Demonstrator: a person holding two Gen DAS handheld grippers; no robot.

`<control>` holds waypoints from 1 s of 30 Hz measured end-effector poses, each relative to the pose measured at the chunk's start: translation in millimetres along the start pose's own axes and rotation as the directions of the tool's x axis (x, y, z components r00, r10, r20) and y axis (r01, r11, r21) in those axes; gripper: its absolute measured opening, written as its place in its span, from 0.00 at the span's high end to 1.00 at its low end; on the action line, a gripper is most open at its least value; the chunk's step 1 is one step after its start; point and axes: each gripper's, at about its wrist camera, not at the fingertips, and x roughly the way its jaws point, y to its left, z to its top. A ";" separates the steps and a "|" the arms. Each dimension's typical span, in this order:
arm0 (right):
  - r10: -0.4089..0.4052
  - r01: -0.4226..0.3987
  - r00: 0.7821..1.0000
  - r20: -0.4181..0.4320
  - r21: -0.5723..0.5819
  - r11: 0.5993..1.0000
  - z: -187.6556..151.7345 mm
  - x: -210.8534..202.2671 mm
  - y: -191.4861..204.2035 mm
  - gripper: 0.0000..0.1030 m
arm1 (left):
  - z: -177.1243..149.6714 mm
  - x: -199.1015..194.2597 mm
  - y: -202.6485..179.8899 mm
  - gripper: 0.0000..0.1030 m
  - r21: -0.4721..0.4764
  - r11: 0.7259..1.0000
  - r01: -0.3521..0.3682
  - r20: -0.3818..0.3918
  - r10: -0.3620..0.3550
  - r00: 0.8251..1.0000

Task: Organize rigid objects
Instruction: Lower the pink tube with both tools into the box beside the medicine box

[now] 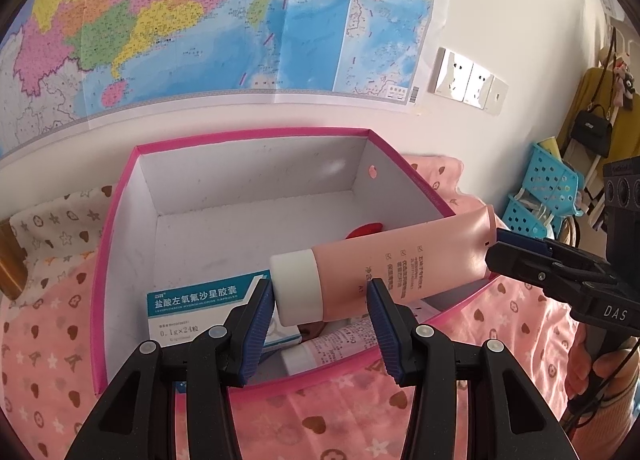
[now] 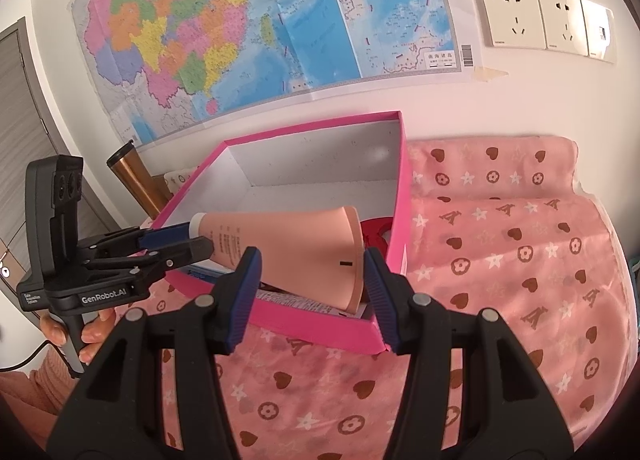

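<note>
A pink tube with a white cap (image 1: 384, 272) hangs level over the near right part of an open pink box (image 1: 120, 196) on the bed. My left gripper (image 1: 320, 300) is shut on the cap end. My right gripper (image 2: 310, 272) is shut on the flat crimped end of the tube (image 2: 304, 248). Each gripper shows in the other view: the right gripper (image 1: 496, 248) and the left gripper (image 2: 192, 238). In the box lie a white and teal medicine carton (image 1: 192, 308), another tube (image 1: 332, 344) and a red object (image 1: 366, 229).
The box (image 2: 394, 188) sits on a pink patterned bedspread (image 2: 512, 260) against a white wall with a map (image 1: 200, 20) and sockets (image 2: 548, 20). A copper cylinder (image 2: 136, 180) stands left of the box. Blue baskets (image 1: 548, 188) and bags are at the right.
</note>
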 end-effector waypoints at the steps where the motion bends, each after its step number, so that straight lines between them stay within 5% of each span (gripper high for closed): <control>1: -0.001 0.001 1.000 -0.001 0.000 1.000 -0.1 0.2 0.4 0.46 | 0.1 0.8 0.3 0.53 -0.002 1.000 0.000 -0.002 0.000 1.000; 30: -0.020 0.020 0.999 -0.025 0.009 1.000 2.2 9.2 -2.7 0.46 | -0.6 15.4 4.9 0.53 -0.022 1.000 0.000 -0.040 -0.001 0.999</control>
